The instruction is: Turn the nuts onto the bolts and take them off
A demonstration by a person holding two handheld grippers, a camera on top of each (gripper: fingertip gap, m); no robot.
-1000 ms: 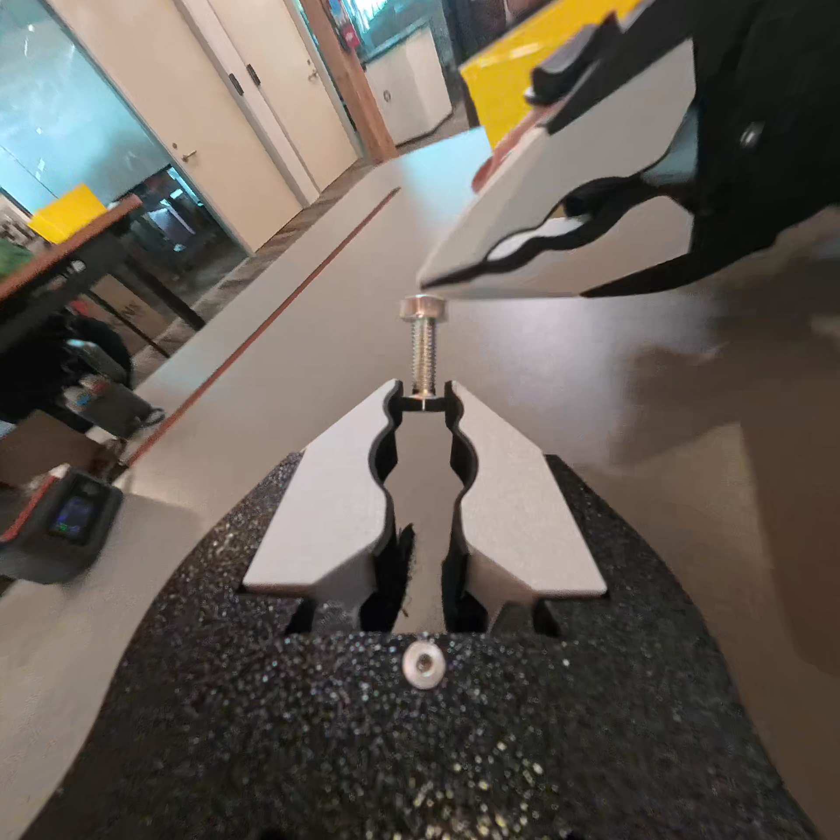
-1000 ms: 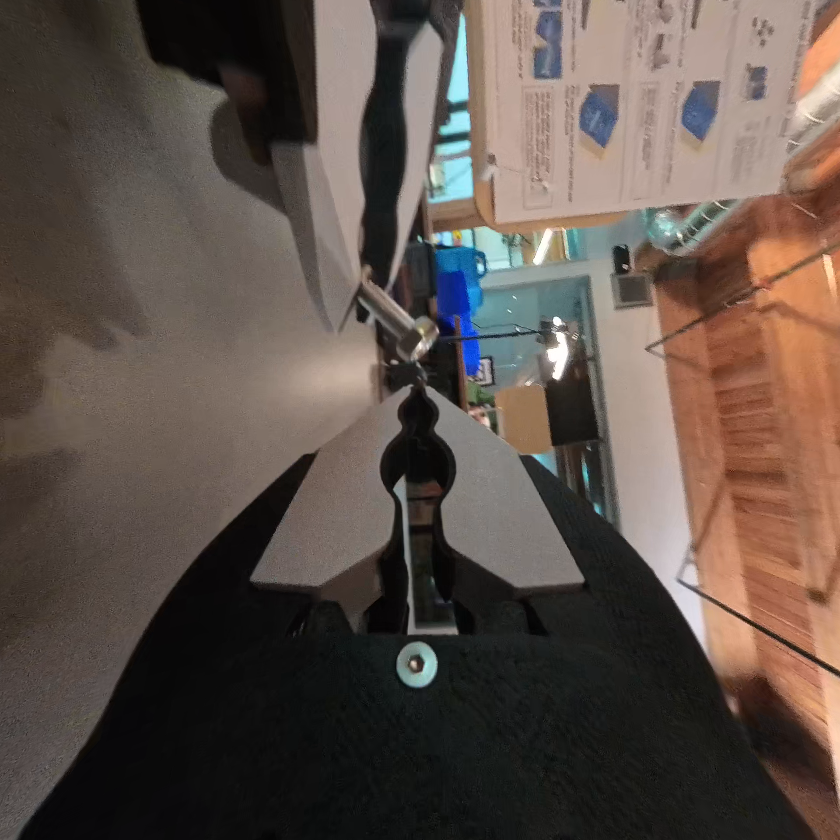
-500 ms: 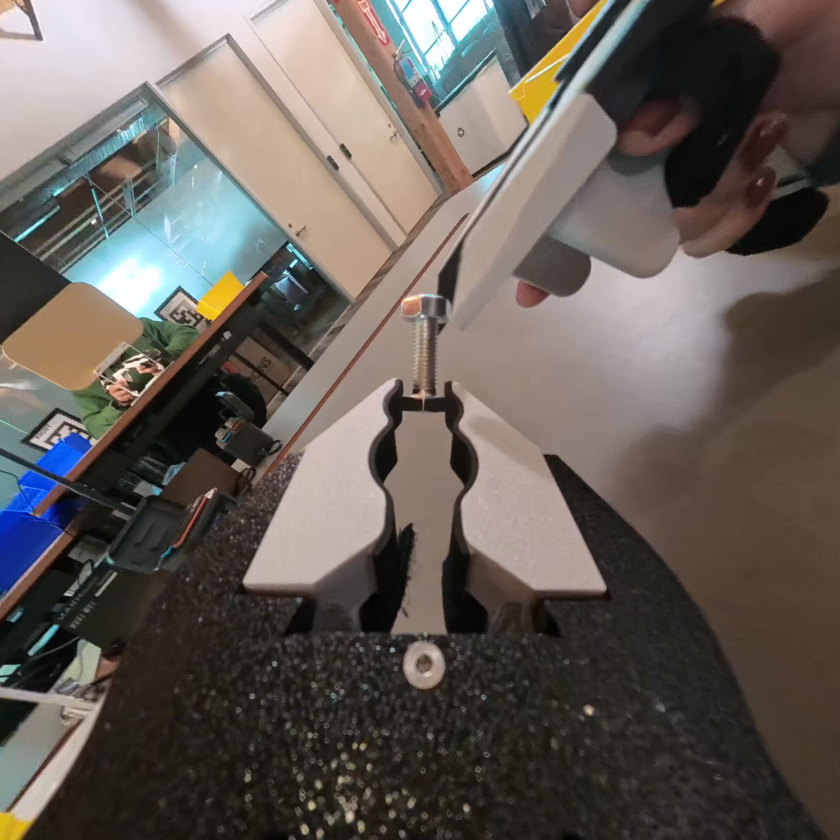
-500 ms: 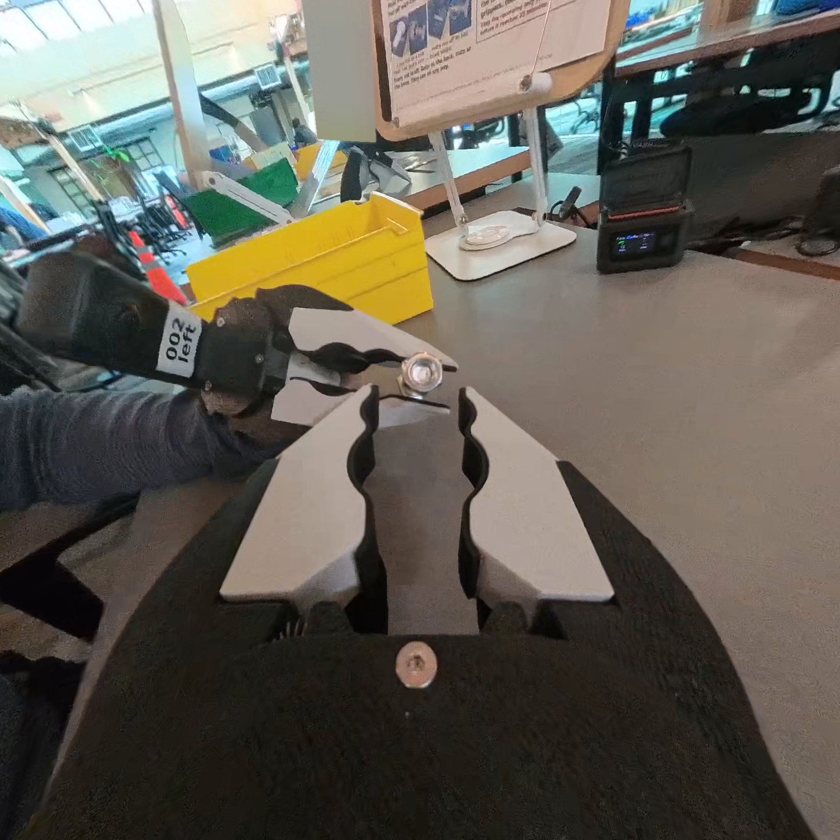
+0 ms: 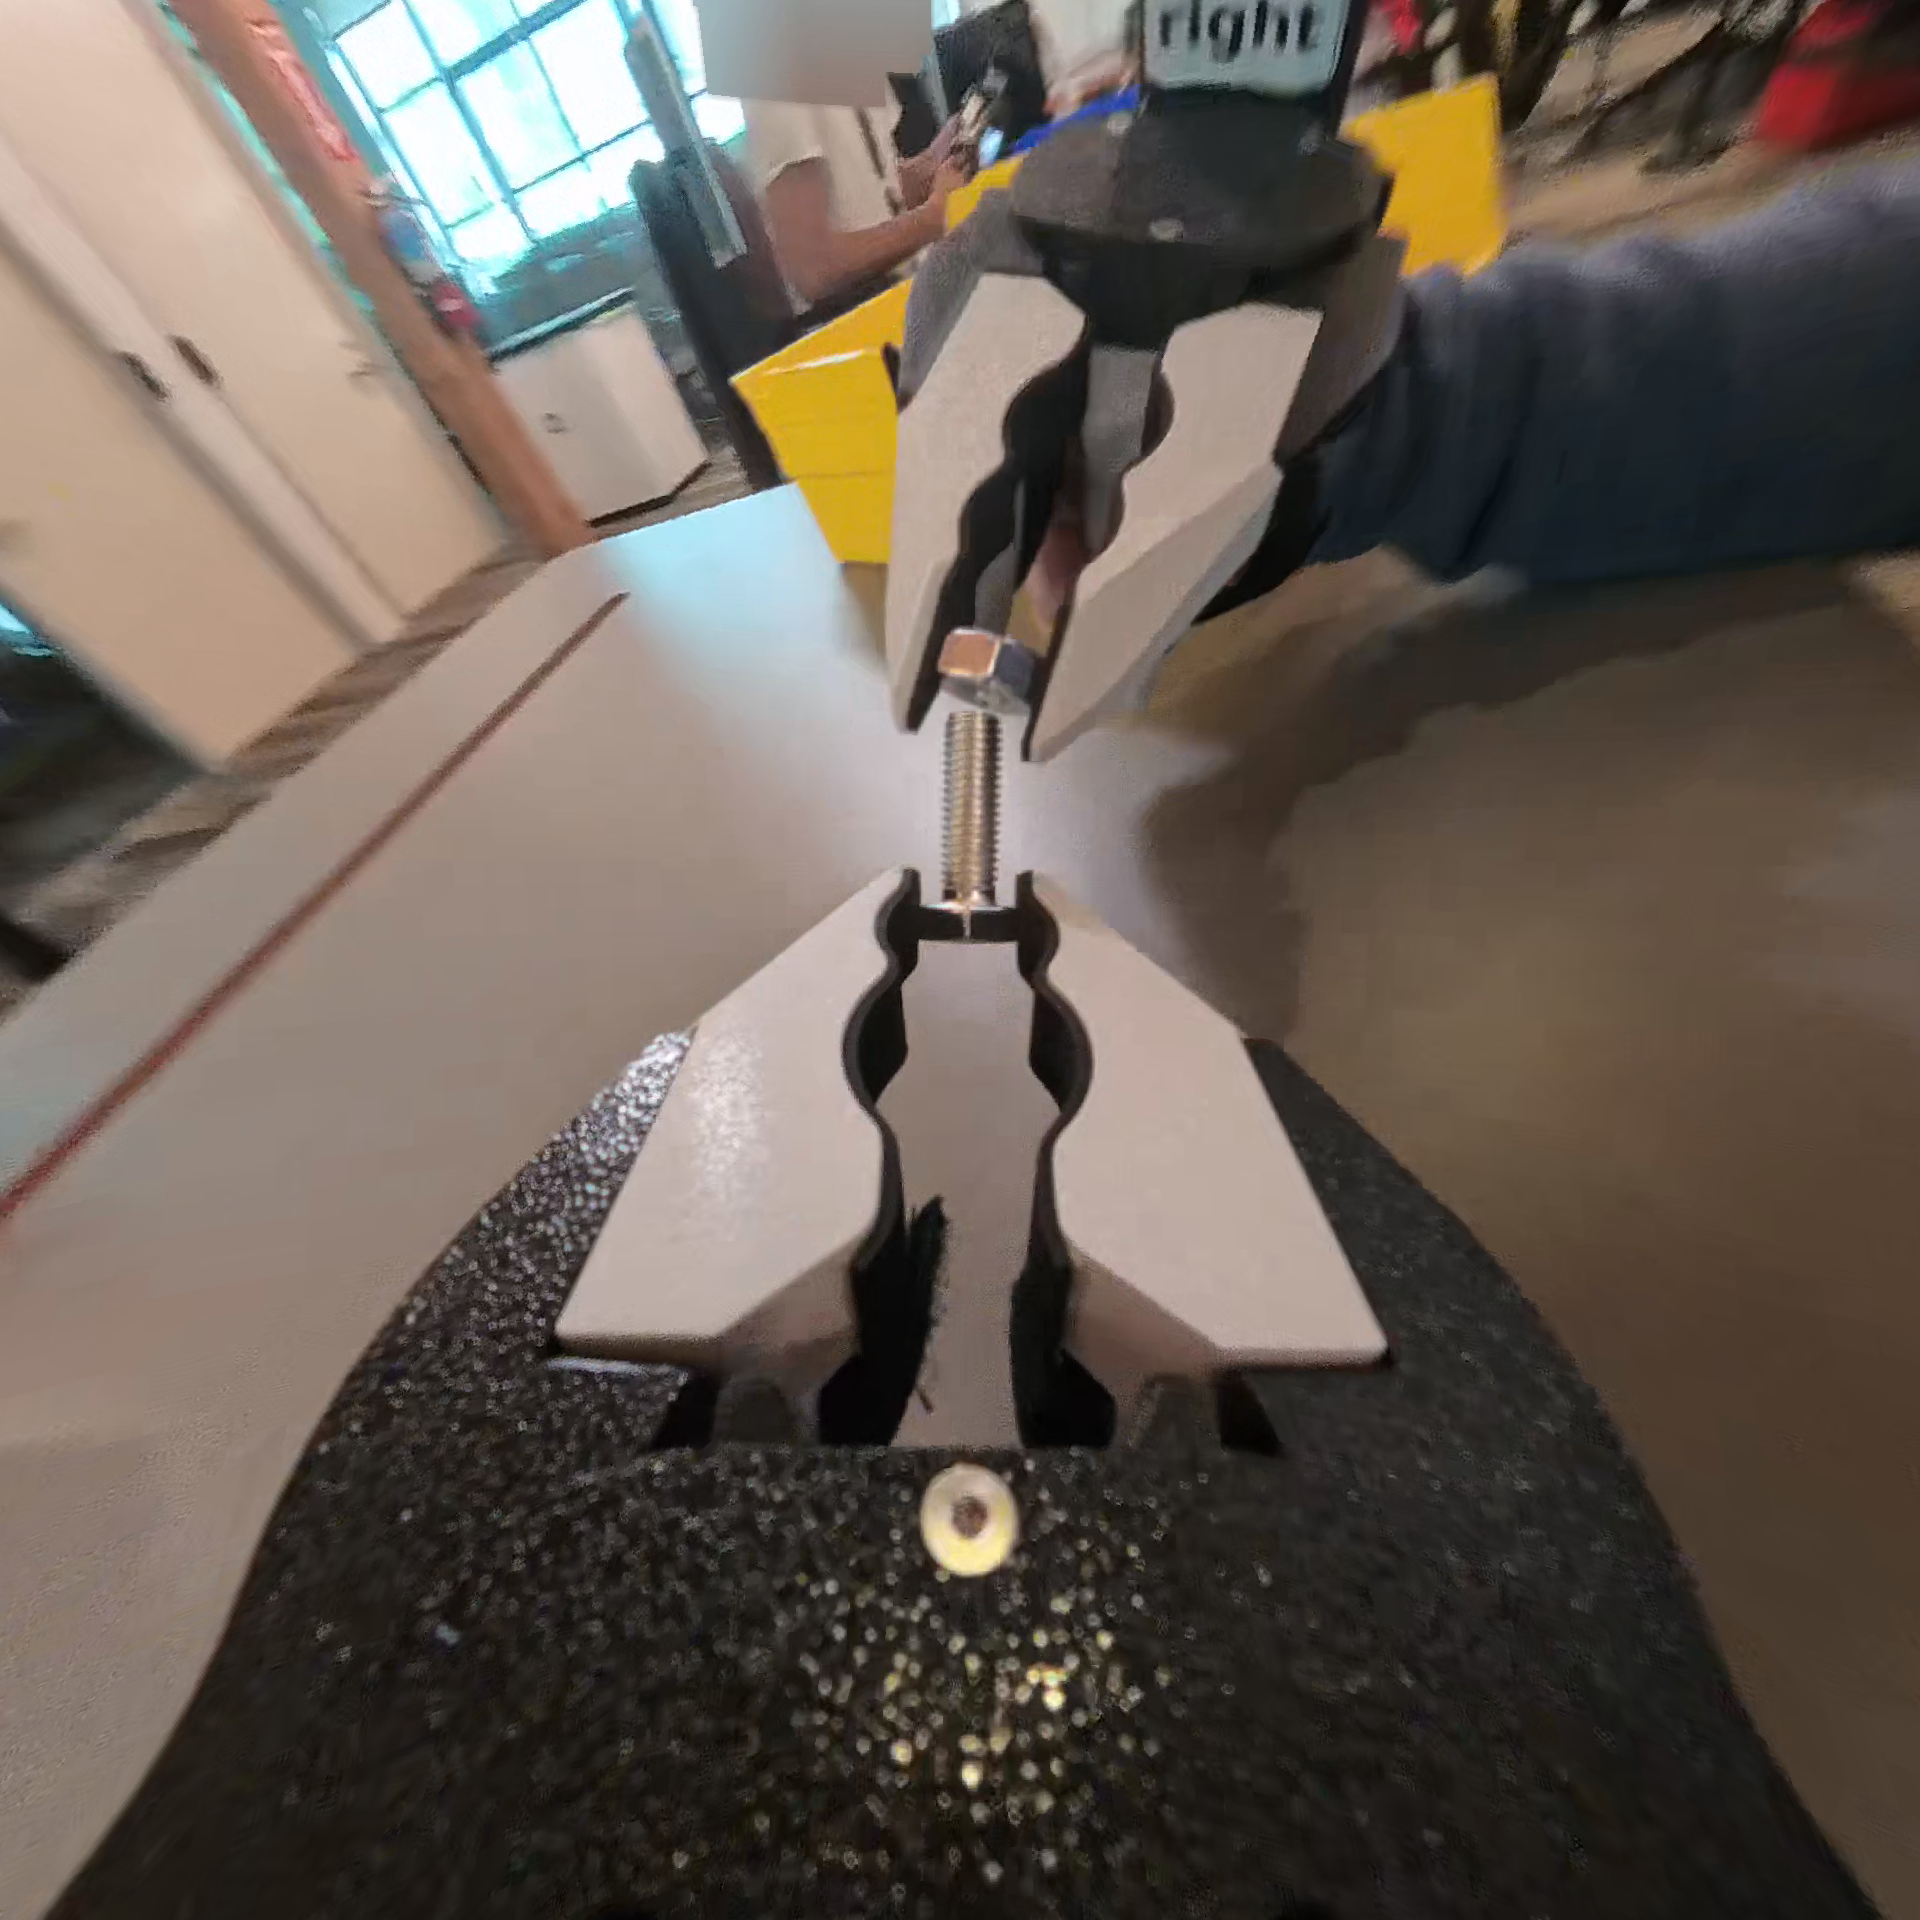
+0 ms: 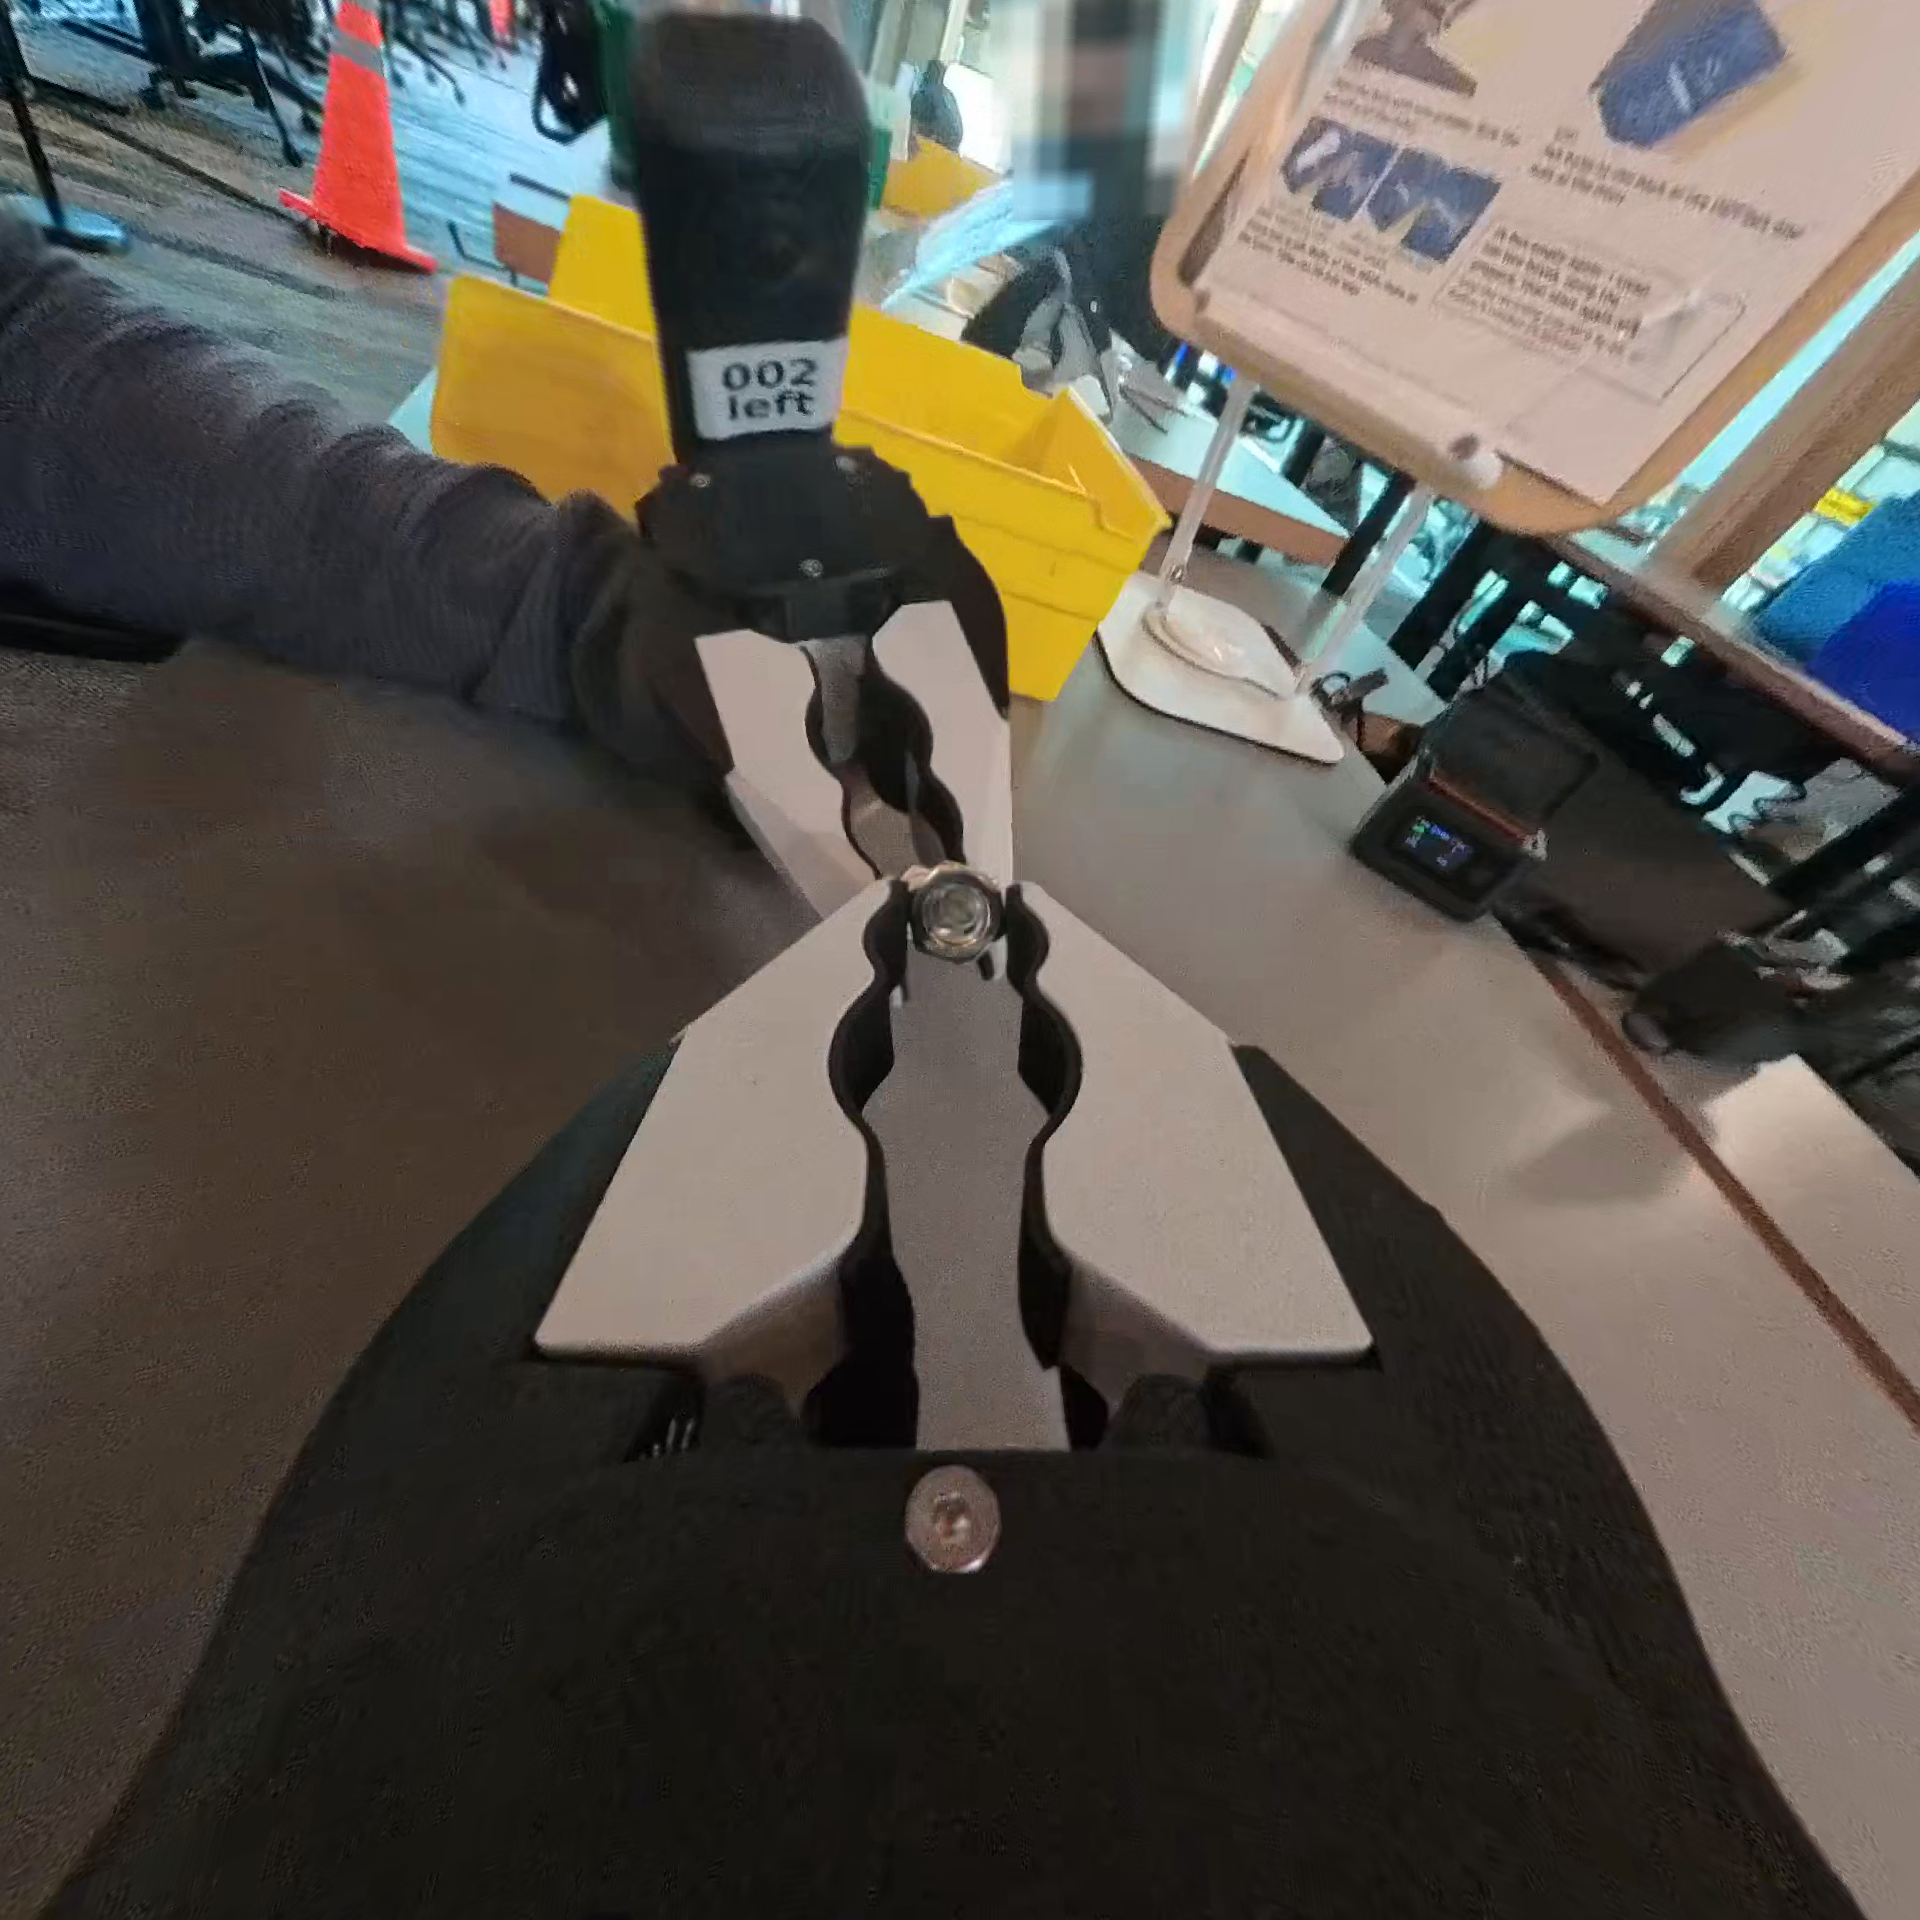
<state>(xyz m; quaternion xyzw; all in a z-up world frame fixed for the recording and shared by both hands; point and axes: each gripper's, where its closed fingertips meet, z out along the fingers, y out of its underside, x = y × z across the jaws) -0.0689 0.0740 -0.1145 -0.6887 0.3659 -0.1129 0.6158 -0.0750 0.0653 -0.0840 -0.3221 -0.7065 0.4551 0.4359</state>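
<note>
Both tongs have pale grey fingers [image 5: 1174,1174] on a black, speckled body. Between them, the bolt [image 5: 970,808] and the hexagonal nut [image 5: 982,666] are shiny silver. Behind the tongs stands a bright yellow bin [image 6: 997,457], on a grey-beige table [image 5: 436,935].

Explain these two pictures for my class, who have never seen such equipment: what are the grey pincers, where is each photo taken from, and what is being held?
There is no robot: a person holds a hand-operated gripper in each hand, each with two grey fingers and a camera looking along them. The left wrist view looks along the left gripper, which is shut on the head of a bolt, its threaded shaft pointing up. Above it the right gripper is shut on a nut, just over the bolt's tip with a small gap, so not yet threaded. The right wrist view shows the same scene from above, looking down through the nut. On the grey table stand a yellow bin, an instruction board on a stand and a small black device.
</note>
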